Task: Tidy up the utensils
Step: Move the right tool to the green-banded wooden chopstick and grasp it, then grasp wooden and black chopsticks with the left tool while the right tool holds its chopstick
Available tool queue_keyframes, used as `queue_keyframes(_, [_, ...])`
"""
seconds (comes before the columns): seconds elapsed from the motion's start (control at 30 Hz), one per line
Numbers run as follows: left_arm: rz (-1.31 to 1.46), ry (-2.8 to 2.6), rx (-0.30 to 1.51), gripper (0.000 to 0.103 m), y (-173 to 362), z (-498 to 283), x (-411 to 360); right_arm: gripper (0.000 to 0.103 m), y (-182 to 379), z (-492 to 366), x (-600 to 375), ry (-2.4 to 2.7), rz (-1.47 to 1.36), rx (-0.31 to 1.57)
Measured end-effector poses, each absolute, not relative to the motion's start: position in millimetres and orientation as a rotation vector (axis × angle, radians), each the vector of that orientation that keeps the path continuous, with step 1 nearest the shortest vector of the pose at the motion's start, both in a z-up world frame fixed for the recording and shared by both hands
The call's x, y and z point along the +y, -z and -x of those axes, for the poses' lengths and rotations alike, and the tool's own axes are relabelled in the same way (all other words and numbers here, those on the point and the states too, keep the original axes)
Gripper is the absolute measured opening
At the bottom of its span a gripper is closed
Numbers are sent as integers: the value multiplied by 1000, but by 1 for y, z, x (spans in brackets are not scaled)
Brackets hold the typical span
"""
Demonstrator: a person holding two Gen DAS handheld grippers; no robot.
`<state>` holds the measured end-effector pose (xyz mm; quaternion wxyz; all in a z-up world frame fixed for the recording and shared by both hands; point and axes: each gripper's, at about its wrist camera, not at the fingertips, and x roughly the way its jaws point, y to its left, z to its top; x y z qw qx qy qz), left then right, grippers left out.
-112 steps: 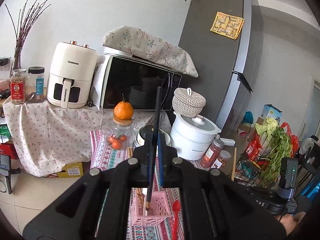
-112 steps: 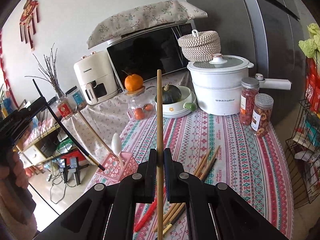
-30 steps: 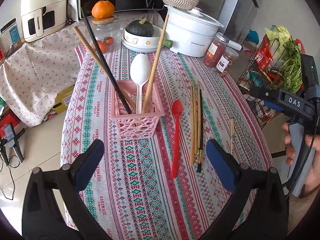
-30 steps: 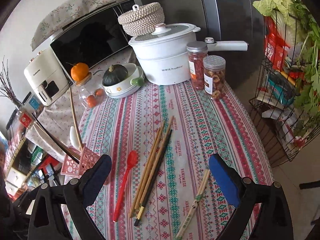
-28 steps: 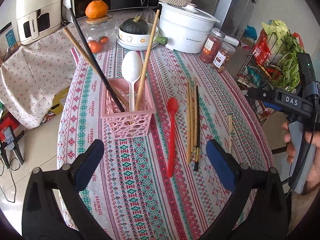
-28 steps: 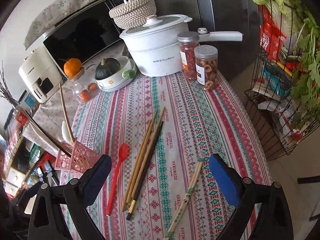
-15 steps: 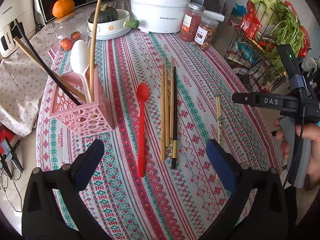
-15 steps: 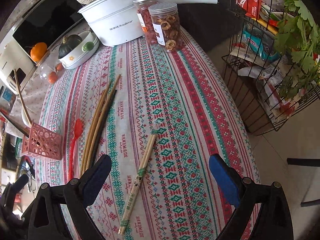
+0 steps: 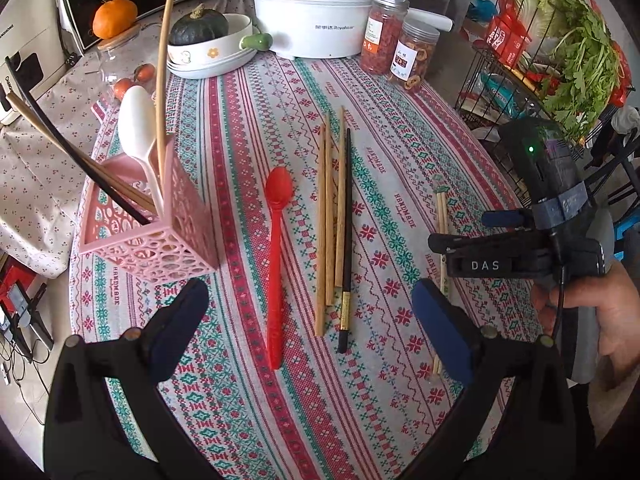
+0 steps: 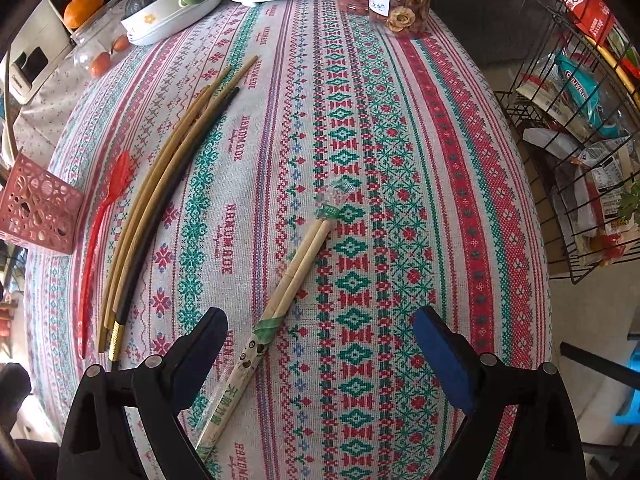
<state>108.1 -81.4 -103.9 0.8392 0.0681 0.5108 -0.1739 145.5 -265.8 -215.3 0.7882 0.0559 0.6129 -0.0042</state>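
A pink perforated holder (image 9: 152, 236) stands at the table's left with a white spoon (image 9: 136, 128), wooden chopsticks and a black chopstick in it. A red spoon (image 9: 276, 248) and a bundle of several loose chopsticks (image 9: 334, 216) lie on the patterned cloth. A wrapped pair of disposable chopsticks (image 10: 280, 300) lies further right. My left gripper (image 9: 310, 324) is open and empty above the red spoon and bundle. My right gripper (image 10: 320, 352) is open and empty over the wrapped pair; it also shows in the left wrist view (image 9: 516, 248).
At the back stand a white pot (image 9: 316, 12), two lidded jars (image 9: 396, 52), a bowl with a squash (image 9: 208, 48) and a glass jar topped by an orange (image 9: 114, 24). A wire rack of vegetables (image 9: 552, 64) stands to the right of the table edge.
Both grippers, earlier shut on chopsticks, are open and empty with those sticks in the holder. Both have since dropped lower toward the utensils on the cloth.
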Motion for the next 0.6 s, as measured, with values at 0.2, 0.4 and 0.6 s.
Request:
queue_keyframes(0.2, [-120,386,1037,93,92,-117,-93,18,207,-146,-257,-48,-10,1293])
queue_keyframes(0.4, [-123,433,1057,53,95,-137,-127,5,205,-152,-259,-90,-67,1294])
queue_keyframes(0.6, [-102,385,1098,26,104,-183,-150,5,185,-158,-282,-118,-214,1234])
